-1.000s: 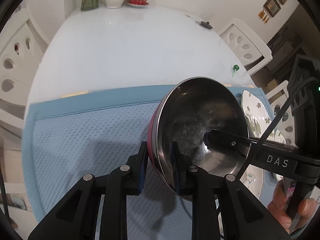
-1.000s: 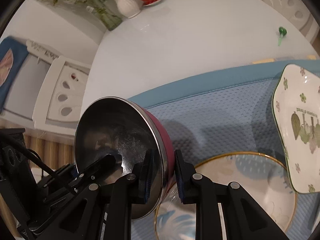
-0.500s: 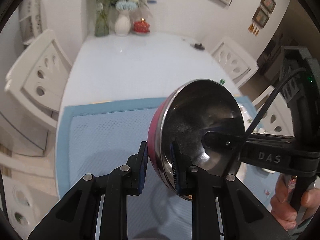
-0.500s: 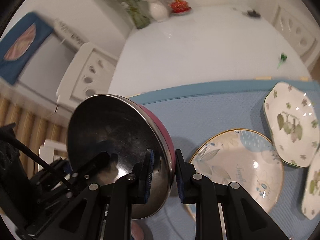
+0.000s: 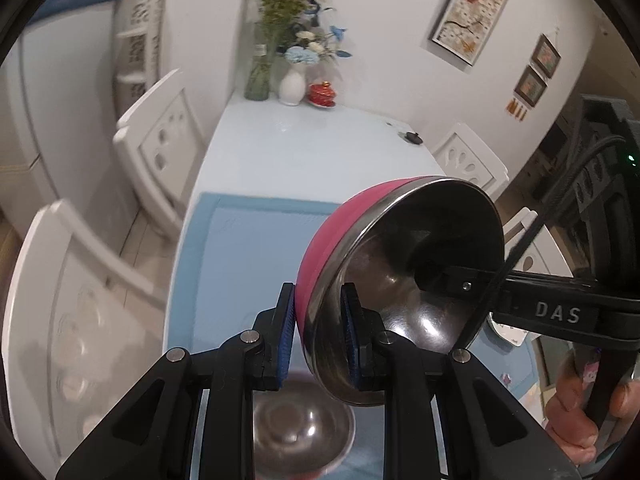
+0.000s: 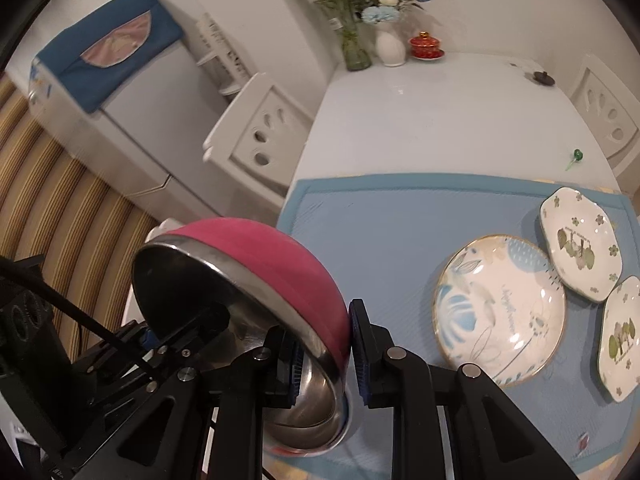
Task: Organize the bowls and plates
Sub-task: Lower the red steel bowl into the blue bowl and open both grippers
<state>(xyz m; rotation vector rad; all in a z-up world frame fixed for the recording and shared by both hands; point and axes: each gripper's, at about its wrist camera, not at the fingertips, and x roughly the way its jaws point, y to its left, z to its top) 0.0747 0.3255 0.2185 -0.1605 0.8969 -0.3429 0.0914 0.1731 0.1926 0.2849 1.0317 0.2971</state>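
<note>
**Pink steel bowl held aloft by both grippers over the blue mat**

The left gripper (image 5: pixel 318 332) is clamped on the rim of a pink-sided stainless steel bowl (image 5: pixel 400 264), one pad against the pink outer wall, the other inside. The right gripper (image 6: pixel 324 354) is clamped on the opposite part of the same rim in like fashion. The bowl is tilted steeply, clear of the table, its steel interior facing the right gripper's side.

Below it, a second steel bowl (image 5: pixel 298 432) rests upright on the blue mat (image 6: pixel 380 220), near the mat's front edge.

To the right on the mat lie a round plate with blue leaf print (image 6: pixel 502 312) and two small octagonal floral plates (image 6: pixel 580 242) (image 6: pixel 622 338), close together.

A person's hand (image 5: pixel 580 404) grips the right gripper's handle. At the white table's (image 6: pixel 440 120) far end stand a white vase (image 6: pixel 390 48) and a red lidded cup (image 6: pixel 425 45).
</note>
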